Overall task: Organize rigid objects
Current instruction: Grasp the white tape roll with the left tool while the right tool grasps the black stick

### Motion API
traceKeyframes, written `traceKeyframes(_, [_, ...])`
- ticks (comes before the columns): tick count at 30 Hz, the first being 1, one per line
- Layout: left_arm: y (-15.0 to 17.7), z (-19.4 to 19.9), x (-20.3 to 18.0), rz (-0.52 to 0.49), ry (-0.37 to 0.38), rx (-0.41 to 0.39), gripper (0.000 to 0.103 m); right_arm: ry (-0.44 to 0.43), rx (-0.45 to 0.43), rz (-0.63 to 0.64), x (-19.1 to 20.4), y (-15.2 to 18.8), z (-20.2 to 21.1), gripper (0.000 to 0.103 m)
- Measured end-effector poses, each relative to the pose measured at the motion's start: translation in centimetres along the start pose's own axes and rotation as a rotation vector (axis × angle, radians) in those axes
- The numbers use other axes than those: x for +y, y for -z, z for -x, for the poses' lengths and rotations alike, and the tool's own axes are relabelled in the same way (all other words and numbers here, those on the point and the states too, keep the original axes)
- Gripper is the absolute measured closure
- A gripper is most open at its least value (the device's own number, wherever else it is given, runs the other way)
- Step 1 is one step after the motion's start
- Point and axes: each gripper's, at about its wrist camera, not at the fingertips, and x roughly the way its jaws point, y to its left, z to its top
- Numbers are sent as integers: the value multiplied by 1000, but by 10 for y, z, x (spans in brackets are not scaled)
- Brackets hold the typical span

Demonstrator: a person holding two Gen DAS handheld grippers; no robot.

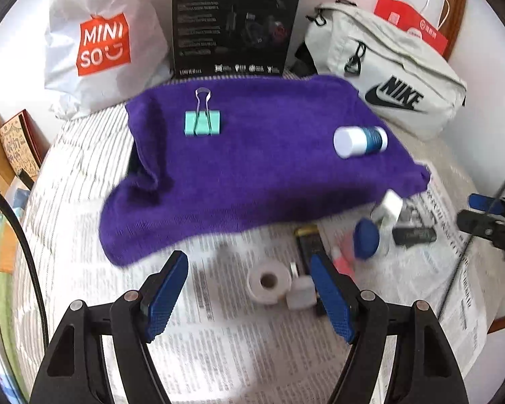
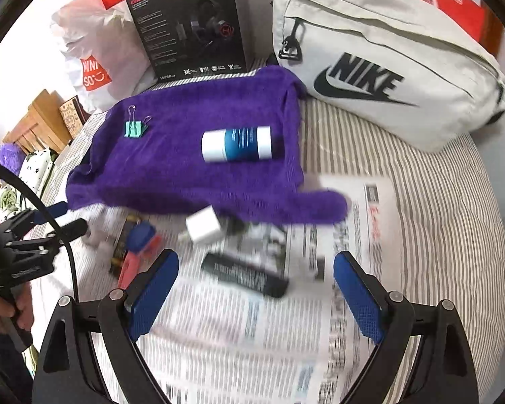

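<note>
A purple towel (image 1: 245,168) (image 2: 192,155) lies on the newspaper, bearing a mint binder clip (image 1: 202,122) (image 2: 135,128) and a white-and-teal bottle (image 1: 359,140) (image 2: 237,143) on its side. Small items lie below the towel: a tape roll (image 1: 269,281), a small white piece (image 1: 301,294), a white charger (image 1: 389,207) (image 2: 203,227), a blue cap (image 1: 366,238), a black stick (image 1: 414,235) (image 2: 245,275), and a pink item (image 2: 134,262). My left gripper (image 1: 249,293) is open above the tape roll. My right gripper (image 2: 256,296) is open, the black stick lying untouched on the paper beyond its wide jaws.
A Miniso bag (image 1: 101,43), a black headset box (image 1: 234,20) (image 2: 188,23) and a white Nike pouch (image 1: 387,80) (image 2: 380,67) line the back. Newspaper (image 1: 219,353) (image 2: 252,336) covers a striped cloth (image 2: 447,219). A hand (image 2: 13,309) holds the left gripper's handle.
</note>
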Motion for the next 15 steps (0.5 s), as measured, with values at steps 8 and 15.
traceKeyframes(8, [15,-13,10,26,-30,15,29,4,2,-60,-12,28,18,10])
traceKeyframes(15, [15,-17,9,-44,-73,10,35,1,20,-75,-12,35,12,10])
